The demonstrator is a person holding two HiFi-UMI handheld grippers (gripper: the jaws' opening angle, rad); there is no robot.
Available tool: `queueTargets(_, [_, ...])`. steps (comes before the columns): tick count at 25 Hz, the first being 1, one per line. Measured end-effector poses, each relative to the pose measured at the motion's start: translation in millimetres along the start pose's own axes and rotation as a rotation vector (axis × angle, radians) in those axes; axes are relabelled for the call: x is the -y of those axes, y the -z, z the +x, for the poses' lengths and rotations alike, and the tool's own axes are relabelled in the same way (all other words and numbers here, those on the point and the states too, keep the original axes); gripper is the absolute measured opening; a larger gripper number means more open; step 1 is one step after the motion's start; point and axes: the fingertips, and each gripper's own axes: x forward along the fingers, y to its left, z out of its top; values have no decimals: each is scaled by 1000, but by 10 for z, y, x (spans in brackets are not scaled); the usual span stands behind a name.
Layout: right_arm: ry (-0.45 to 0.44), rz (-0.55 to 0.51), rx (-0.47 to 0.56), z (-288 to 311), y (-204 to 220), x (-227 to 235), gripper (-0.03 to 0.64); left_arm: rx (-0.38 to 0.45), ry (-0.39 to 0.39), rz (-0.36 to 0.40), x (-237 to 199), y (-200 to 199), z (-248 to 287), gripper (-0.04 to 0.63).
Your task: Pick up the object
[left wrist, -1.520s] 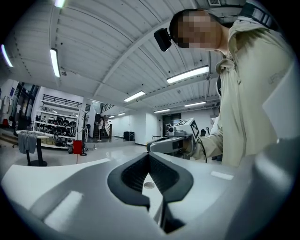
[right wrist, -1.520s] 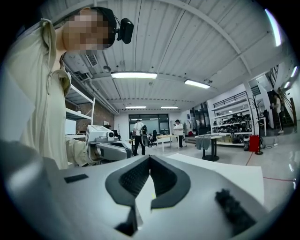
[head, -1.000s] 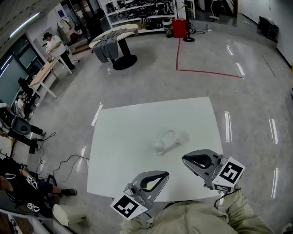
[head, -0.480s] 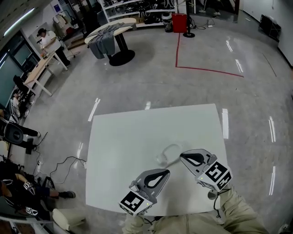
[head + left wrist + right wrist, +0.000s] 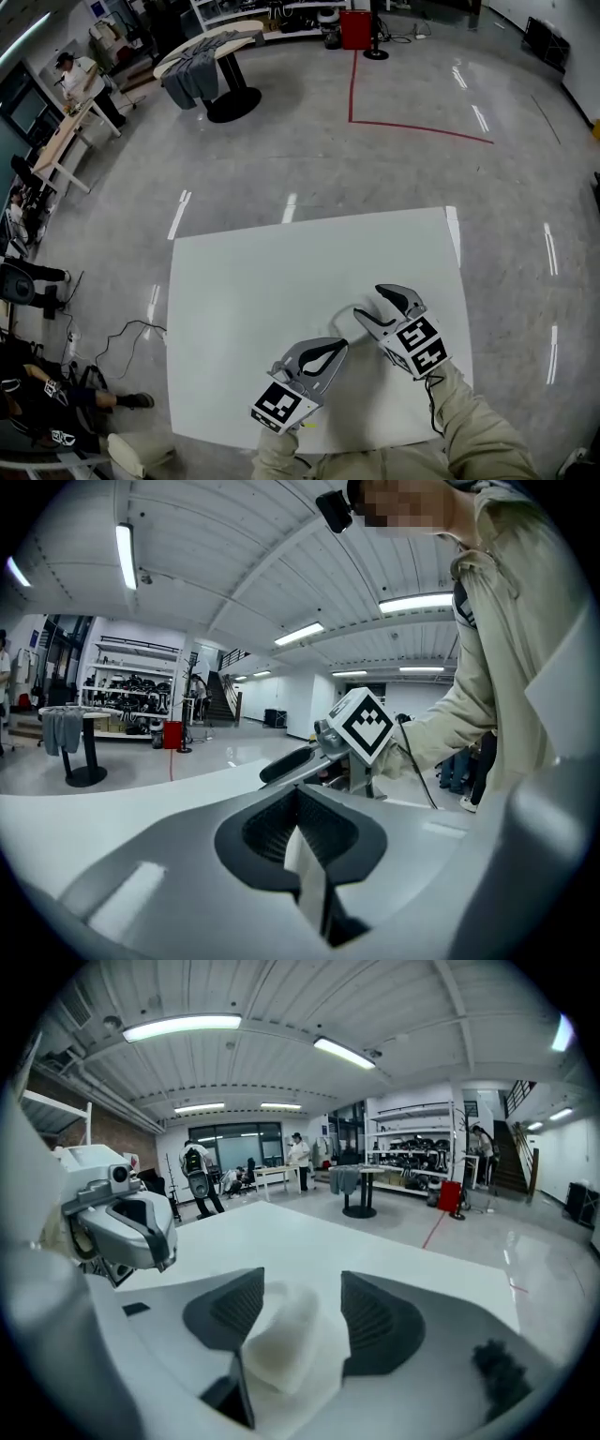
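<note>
On the near right part of the white surface (image 5: 244, 272), the right claw (image 5: 368, 304) lies low with its two jaws spread wide, and the pale, soft-looking object (image 5: 279, 1340) sits between them. It is nearer the left-hand pad in the right gripper view, with a clear gap to the other pad; whether it touches the near pad cannot be told. The object rests on the surface and is not lifted. Just beside it, toward the person's left, the left claw (image 5: 330, 351) hangs over the surface with its jaws pressed together and nothing between them. Its tip points toward the right claw, whose marker cube (image 5: 363, 722) shows close ahead in the left gripper view. Beyond the surface's edge lies grey polished floor (image 5: 309, 159) with a red line (image 5: 412, 128) on it.
</note>
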Motion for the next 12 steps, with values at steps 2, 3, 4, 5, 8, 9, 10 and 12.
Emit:
queueTargets(2, [1,25,-37,110,105,14,268,-10,5,-19,-18,50,33,5])
queueTargets(3, [-3,37,-55,156,152,9,271,-12,7,-22,-26,73,49,5])
queueTargets(4, [-8,52,-71,194,188,0,273,-13,8,-26,-35,93,62,5])
queueTargets(5, [-14,71,-87,226,217,-10,273,-15,8,-31,-46,109,73,5])
queueTargets(8, [-48,142,-154,292,291,-40,272,-19,3,-54,-83,137,93,5])
queueTargets(9, [-58,164,-174,301,307,-50,269,-18,2,-55,-94,146,95,5])
queueTargets(10, [-62,180,-186,304,315,-54,258,-15,5,-45,-104,161,97,5])
queueTargets(12, [-54,191,-197,302,319,-52,243,-11,6,-42,-125,181,96,5])
